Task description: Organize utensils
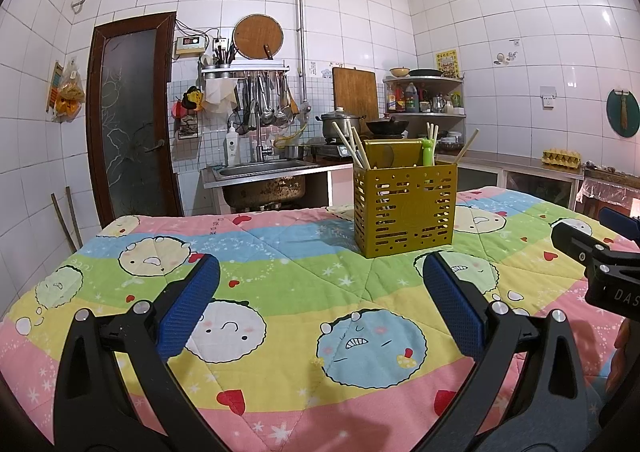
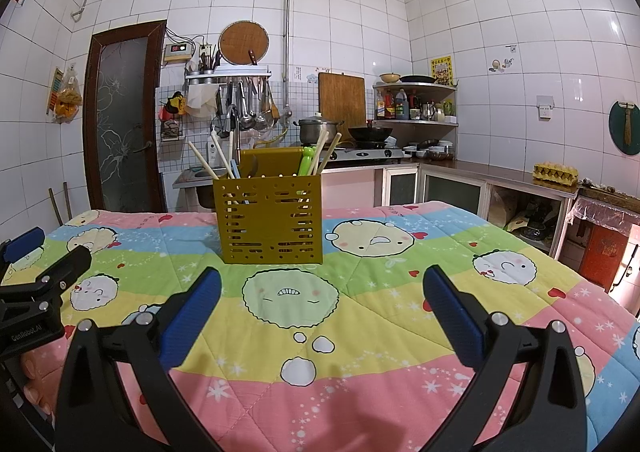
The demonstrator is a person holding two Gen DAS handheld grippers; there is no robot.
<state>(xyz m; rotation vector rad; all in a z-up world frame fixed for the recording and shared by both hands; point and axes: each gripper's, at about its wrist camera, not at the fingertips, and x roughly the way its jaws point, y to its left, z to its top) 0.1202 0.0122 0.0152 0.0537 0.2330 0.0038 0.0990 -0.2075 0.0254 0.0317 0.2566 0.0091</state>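
Observation:
A mustard-yellow slotted utensil holder [image 1: 405,210] stands upright on the quilted table cover [image 1: 280,292]; it also shows in the right wrist view [image 2: 269,219]. Pale chopsticks [image 1: 353,144] and a green-handled utensil [image 1: 428,151] stick out of its top, as the right wrist view shows for the chopsticks [image 2: 208,162] and the green handle [image 2: 307,161]. My left gripper [image 1: 320,272] is open and empty, short of the holder. My right gripper [image 2: 322,280] is open and empty, also short of it. Each gripper shows at the edge of the other's view.
The table cover [image 2: 360,332] is a colourful cartoon quilt. Behind the table are a sink [image 1: 260,172], a stove with a pot [image 2: 318,130] and wok, a corner shelf, a counter with an egg tray [image 2: 556,172], and a brown door [image 1: 128,112].

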